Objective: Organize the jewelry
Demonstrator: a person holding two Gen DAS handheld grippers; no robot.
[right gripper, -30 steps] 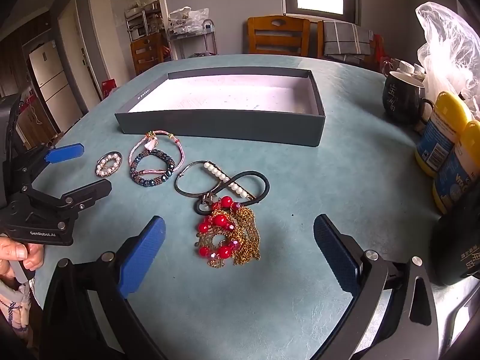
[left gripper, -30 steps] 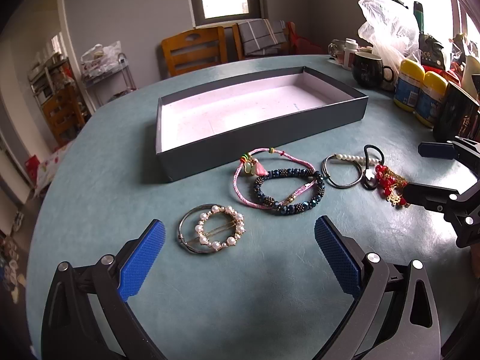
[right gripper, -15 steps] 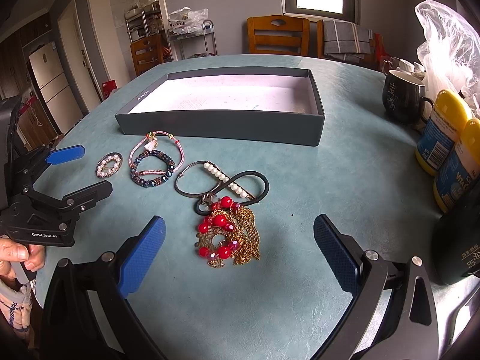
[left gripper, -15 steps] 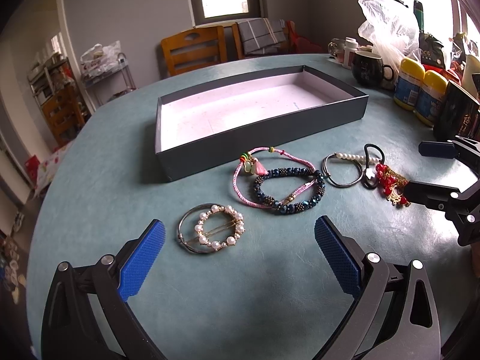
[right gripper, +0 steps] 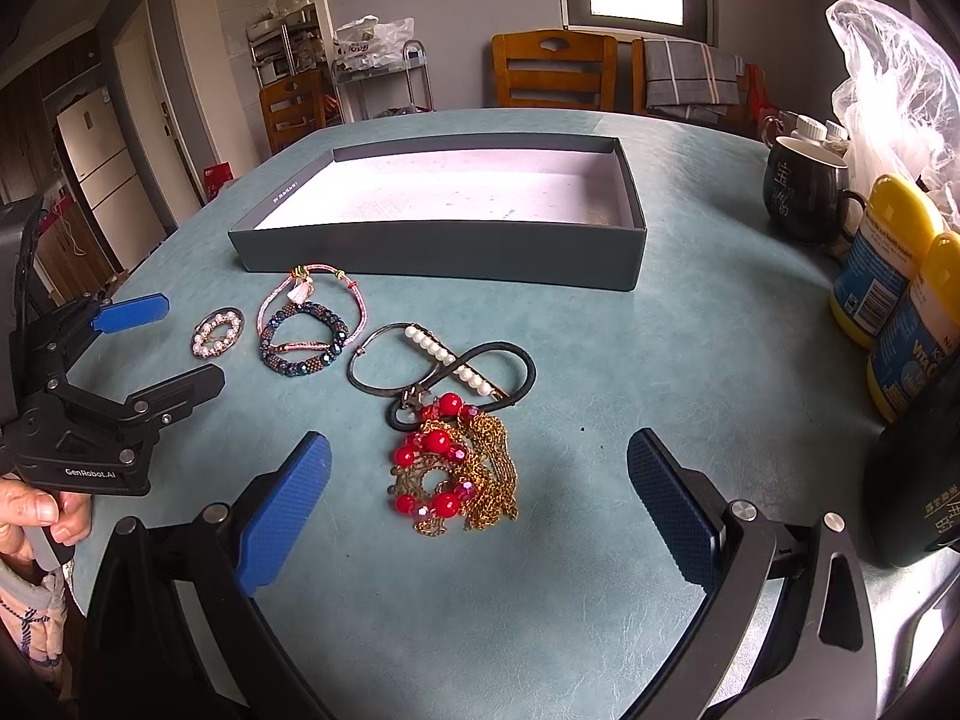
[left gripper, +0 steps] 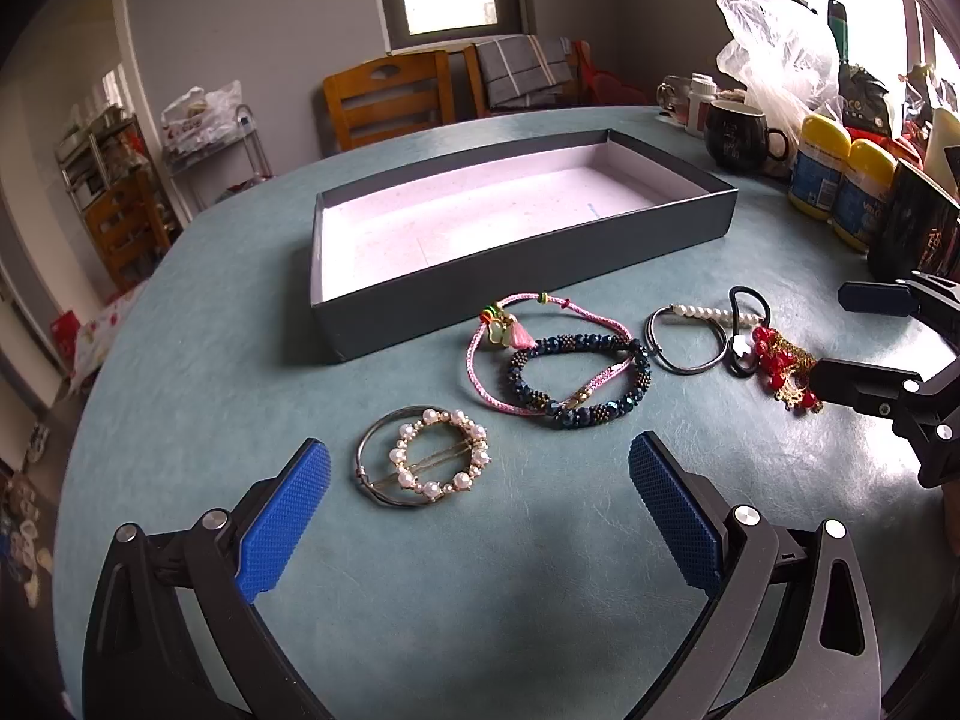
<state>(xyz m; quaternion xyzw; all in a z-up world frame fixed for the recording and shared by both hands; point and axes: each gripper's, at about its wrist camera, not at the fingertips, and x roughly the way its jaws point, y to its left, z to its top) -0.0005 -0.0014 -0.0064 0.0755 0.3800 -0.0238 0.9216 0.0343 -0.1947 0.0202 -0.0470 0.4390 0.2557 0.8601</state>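
An open dark box (left gripper: 528,267) with a pale empty floor stands on the teal table; it also shows in the right wrist view (right gripper: 444,252). In front of it lie a pearl ring clip (left gripper: 429,463) (right gripper: 217,332), a pink cord bracelet (left gripper: 522,354) (right gripper: 312,300), a dark blue bead bracelet (left gripper: 579,384) (right gripper: 305,347), a pearl bangle (left gripper: 690,336) (right gripper: 414,360), a black hair tie (right gripper: 480,378) and a red-bead gold chain piece (left gripper: 786,372) (right gripper: 459,468). My left gripper (left gripper: 480,504) is open just before the pearl clip. My right gripper (right gripper: 480,498) is open around the red-bead piece.
A black mug (right gripper: 804,198), yellow-capped bottles (right gripper: 888,276), a dark canister (right gripper: 918,480) and a plastic bag (right gripper: 894,90) crowd the table's right side. Wooden chairs (left gripper: 390,102) stand beyond the far edge. A hand (right gripper: 36,516) holds the left gripper.
Both grippers have barely shifted; the jewelry and box lie as before.
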